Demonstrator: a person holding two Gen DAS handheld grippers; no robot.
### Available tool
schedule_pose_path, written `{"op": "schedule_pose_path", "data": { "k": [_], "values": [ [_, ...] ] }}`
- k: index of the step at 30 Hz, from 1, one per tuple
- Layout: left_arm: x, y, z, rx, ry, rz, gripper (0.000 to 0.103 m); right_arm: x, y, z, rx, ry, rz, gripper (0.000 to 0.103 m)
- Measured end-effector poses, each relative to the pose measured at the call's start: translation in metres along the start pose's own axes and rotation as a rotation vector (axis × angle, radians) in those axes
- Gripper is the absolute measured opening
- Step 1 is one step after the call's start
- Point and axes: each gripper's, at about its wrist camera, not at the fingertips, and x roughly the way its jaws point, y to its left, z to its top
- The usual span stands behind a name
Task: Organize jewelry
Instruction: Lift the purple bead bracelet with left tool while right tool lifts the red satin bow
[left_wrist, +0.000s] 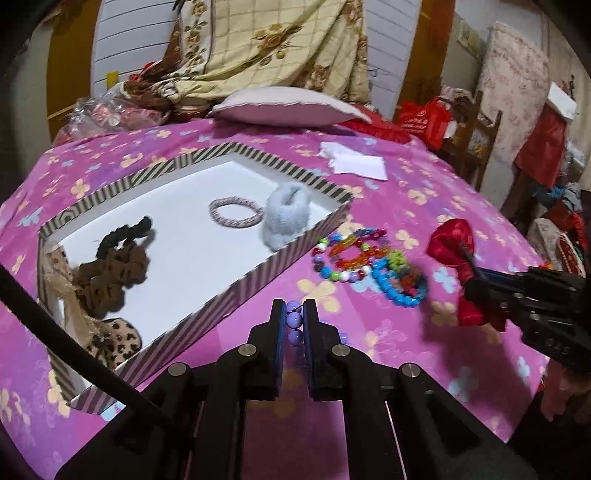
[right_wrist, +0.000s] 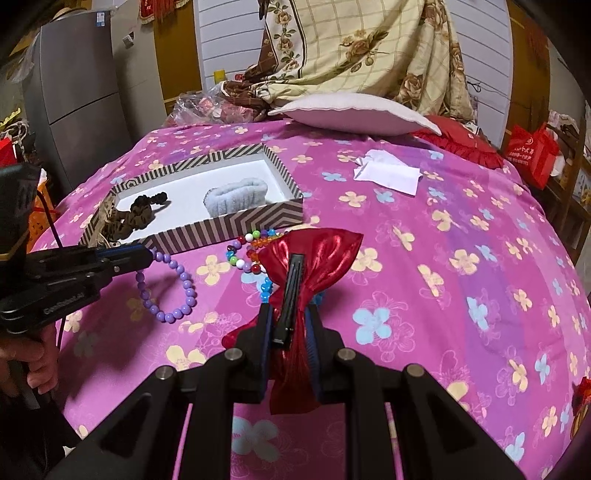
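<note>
My left gripper is shut on a purple bead bracelet, which hangs in a loop just right of the box in the right wrist view. My right gripper is shut on a red satin bow hair clip, held above the bedspread; the same bow shows at the right of the left wrist view. A striped box with a white floor holds a black scrunchie, a brown scrunchie, a pink hair tie and a pale blue fluffy scrunchie. Several colourful bead bracelets lie beside the box.
Everything sits on a pink flowered bedspread. A leopard-print piece lies in the box's near corner. White paper and a pink pillow lie further back. A hand grips the left tool's handle.
</note>
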Motion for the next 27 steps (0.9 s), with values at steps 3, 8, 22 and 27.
{"op": "schedule_pose_path", "data": {
  "k": [3,8,22,27],
  "values": [
    [0.0024,0.0021,-0.0011,0.000,0.008,0.029,0.006,0.0004,0.0005,0.0002,-0.001,0.005,0.000,0.017],
    [0.0009,0.0026,-0.0014,0.004,0.003,0.035,0.006,0.0010,0.0023,0.0000,-0.003,0.008,-0.002,0.017],
    [0.0006,0.0039,-0.0008,0.006,0.002,0.041,0.006,0.0020,0.0047,-0.0005,-0.014,0.010,-0.006,0.017],
    [0.0007,0.0041,-0.0011,0.006,0.001,0.041,0.006,0.0015,0.0049,-0.0006,-0.016,0.008,-0.007,0.017]
  ]
}}
